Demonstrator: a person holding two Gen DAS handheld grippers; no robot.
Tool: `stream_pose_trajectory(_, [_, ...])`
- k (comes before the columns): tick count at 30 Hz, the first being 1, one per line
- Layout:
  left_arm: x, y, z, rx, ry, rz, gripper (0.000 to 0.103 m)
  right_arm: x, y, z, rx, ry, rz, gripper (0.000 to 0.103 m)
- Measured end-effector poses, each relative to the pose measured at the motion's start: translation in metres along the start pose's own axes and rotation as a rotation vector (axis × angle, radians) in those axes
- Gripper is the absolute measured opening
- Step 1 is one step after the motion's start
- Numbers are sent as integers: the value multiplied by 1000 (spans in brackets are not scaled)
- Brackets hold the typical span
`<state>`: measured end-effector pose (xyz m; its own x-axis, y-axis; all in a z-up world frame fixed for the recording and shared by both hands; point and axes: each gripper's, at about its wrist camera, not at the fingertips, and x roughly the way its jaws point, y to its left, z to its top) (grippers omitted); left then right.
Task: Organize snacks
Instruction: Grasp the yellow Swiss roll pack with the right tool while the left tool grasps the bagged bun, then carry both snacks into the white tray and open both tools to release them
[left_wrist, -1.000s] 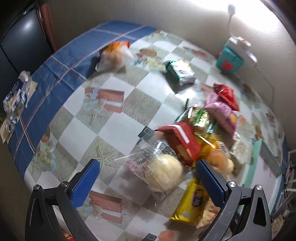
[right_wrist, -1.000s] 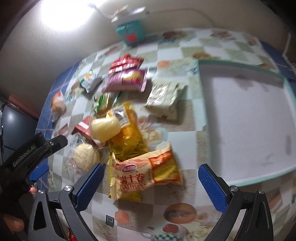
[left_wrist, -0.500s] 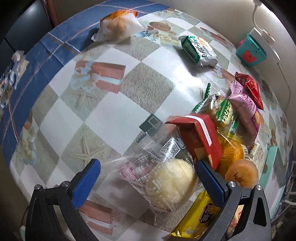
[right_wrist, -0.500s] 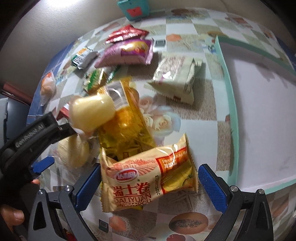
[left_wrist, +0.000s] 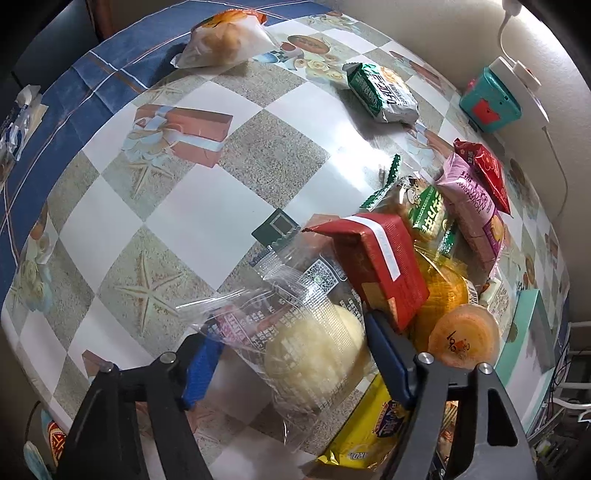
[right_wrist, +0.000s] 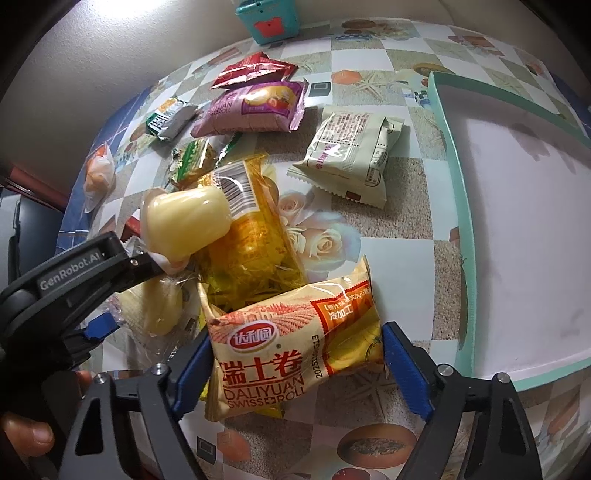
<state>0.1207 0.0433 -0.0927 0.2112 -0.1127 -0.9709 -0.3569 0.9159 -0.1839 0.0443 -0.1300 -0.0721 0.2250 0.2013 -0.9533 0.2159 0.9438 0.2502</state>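
Progress: early; nothing in the white tray with teal rim (right_wrist: 447, 155) at right of the right view, all snacks on the table.
Left tongs (left_wrist: 295, 363): closing around the clear-wrapped pale round bun (left_wrist: 314, 354), bottom centre; pads not clearly pressing yet.
Right tongs (right_wrist: 297, 363): closing around the orange Swiss-roll packet (right_wrist: 295, 343), bottom centre; pads at its ends.
Left to do: rest of the pile: purple packet (right_wrist: 255, 107), red packet (right_wrist: 255, 70), beige packet (right_wrist: 351, 155).
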Motion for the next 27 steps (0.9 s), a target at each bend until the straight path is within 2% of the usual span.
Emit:
stream_pose_trajectory(8, [-12, 8, -1, -21, 2, -19, 67, -3, -3, 3, 4, -6, 8, 84])
stream_pose_trajectory(16, [-28, 24, 3, -71, -26, -36, 66, -19, -5, 1, 10, -36, 22, 84])
stream_pose_trajectory(22, [-52, 31, -1, -84, -90, -40, 66, -37, -10, 1, 31, -74, 39, 84])
stream_pose_trajectory(27, [-79, 21, -3, -53, -182, -72, 66, -59, -21, 5, 64, -129, 48, 84])
